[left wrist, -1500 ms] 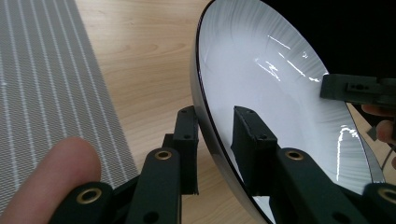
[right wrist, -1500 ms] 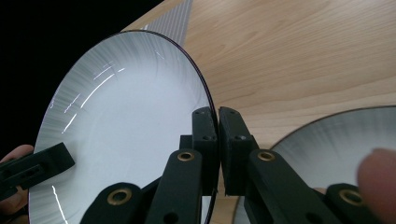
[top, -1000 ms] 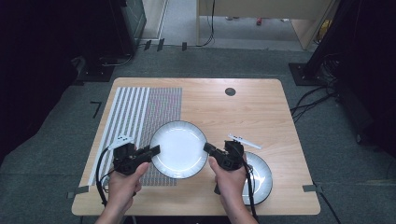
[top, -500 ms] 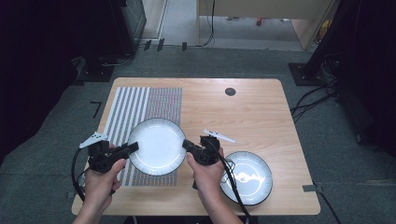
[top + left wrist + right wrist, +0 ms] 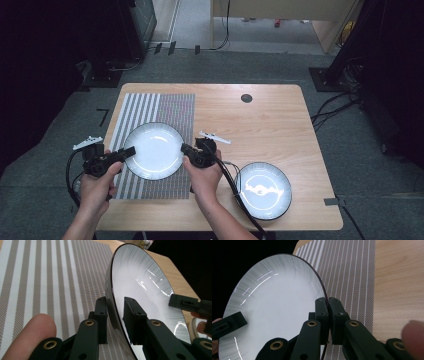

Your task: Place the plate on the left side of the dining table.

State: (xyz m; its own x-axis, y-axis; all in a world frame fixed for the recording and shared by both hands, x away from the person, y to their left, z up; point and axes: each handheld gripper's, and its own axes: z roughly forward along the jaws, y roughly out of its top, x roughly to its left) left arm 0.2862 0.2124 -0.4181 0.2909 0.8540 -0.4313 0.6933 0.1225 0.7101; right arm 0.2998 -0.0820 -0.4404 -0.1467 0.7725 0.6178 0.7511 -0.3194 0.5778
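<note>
Both claws gripping white plate (image 5: 153,150) by opposite rims: left claw (image 5: 127,151) clenched on near-left edge, right claw (image 5: 186,149) clenched on right edge. Plate travelling leftward since a second ago, now hanging over striped mat (image 5: 150,107). Second plate (image 5: 263,190) sitting alone on worktop (image 5: 270,120). Looks like set-down on mat coming.

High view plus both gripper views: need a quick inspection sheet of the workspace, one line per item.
Surface: wooden table, striped placemat on its left part.
Job's things: white plate over the placemat, gripped at opposite rims.
Clutter: second plate at the table's near right; dark round spot near the far edge.
Grippers: left gripper and right gripper both shut on the white plate.
Cables: one trails from each gripper; more on the floor at right.
Surroundings: grey floor, dark equipment at both sides.
</note>
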